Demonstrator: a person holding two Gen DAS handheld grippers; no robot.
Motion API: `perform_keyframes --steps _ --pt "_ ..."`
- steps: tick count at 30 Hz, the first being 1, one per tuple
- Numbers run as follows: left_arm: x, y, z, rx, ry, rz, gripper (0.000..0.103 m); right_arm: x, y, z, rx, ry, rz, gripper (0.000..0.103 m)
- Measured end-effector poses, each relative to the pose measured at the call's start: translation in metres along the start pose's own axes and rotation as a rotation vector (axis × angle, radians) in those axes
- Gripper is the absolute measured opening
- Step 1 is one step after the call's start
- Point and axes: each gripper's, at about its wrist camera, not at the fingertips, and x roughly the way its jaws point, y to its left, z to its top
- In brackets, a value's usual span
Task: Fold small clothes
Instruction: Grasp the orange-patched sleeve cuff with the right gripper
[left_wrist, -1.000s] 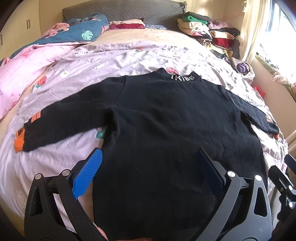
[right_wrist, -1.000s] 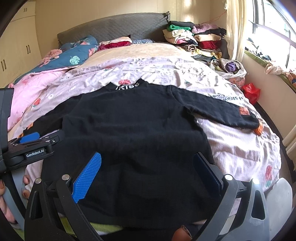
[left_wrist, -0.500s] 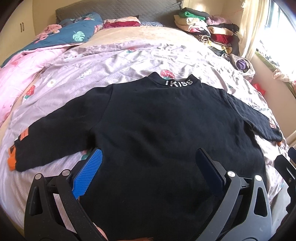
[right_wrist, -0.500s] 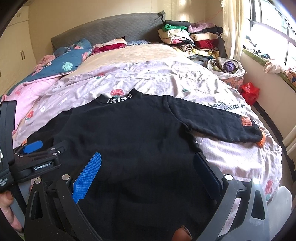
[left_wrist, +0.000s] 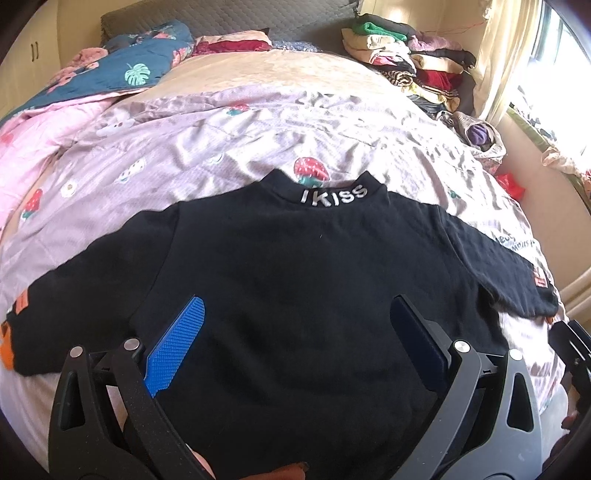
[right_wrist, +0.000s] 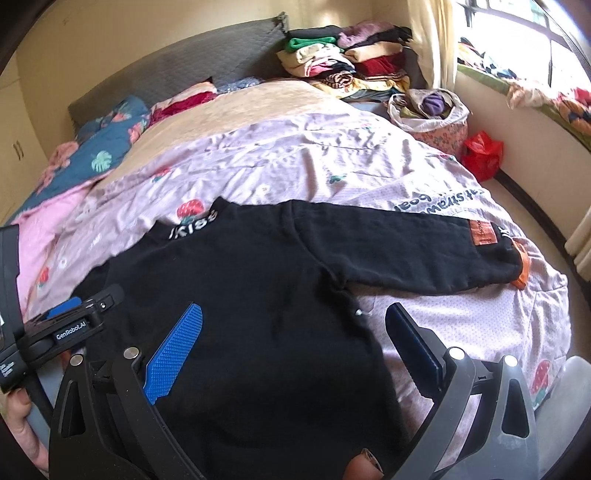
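Black and soft, the little sweater (left_wrist: 295, 295) lies spread flat on the bed (left_wrist: 258, 122), filling the lower middle of both views. Its collar with white letters (left_wrist: 334, 195) points to the top of the frame. One sleeve (left_wrist: 74, 295) reaches out to the lower left of the left wrist view. The other sleeve (right_wrist: 406, 251) stretches to the right side of the right wrist view and ends in an orange cuff (right_wrist: 522, 271).

The left hand-held gripper (left_wrist: 295, 347) hangs over the lower part of the sweater with its two fingers wide apart and nothing between them. The right hand-held gripper (right_wrist: 293, 347) sits over the sweater's right edge, and its fingers are wide apart and empty too.

The folding has probably not started, since both sleeves are out. A good first move would be to pinch a sleeve near its cuff and lay it across the body. Grab only the sleeve cloth, not the pink bedsheet (right_wrist: 461, 325) under it. Lift a little so the body stays flat and does not bunch up.

A pile of folded clothes (left_wrist: 406, 59) waits at the upper right of the left wrist view.
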Motion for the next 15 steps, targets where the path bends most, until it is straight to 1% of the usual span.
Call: perform_keyframes --steps 4,7,10,13,15 --pt "0.009 -0.008 0.009 -0.001 0.006 -0.008 0.095 0.006 -0.024 0.009 0.057 -0.007 -0.012 0.099" --pt "0.02 -0.015 0.011 0.01 0.027 -0.005 0.095 0.011 -0.044 0.014 0.112 -0.001 -0.025 0.099" --pt "0.03 -0.021 0.013 0.012 0.048 -0.007 0.095 0.018 -0.073 0.018 0.181 0.003 -0.056 0.099" --pt "0.042 -0.028 0.014 0.038 0.063 0.017 0.095 0.026 -0.102 0.019 0.265 0.016 -0.072 0.099" --pt "0.048 -0.034 0.014 0.054 0.066 0.015 0.095 0.033 -0.121 0.019 0.321 0.028 -0.082 0.099"
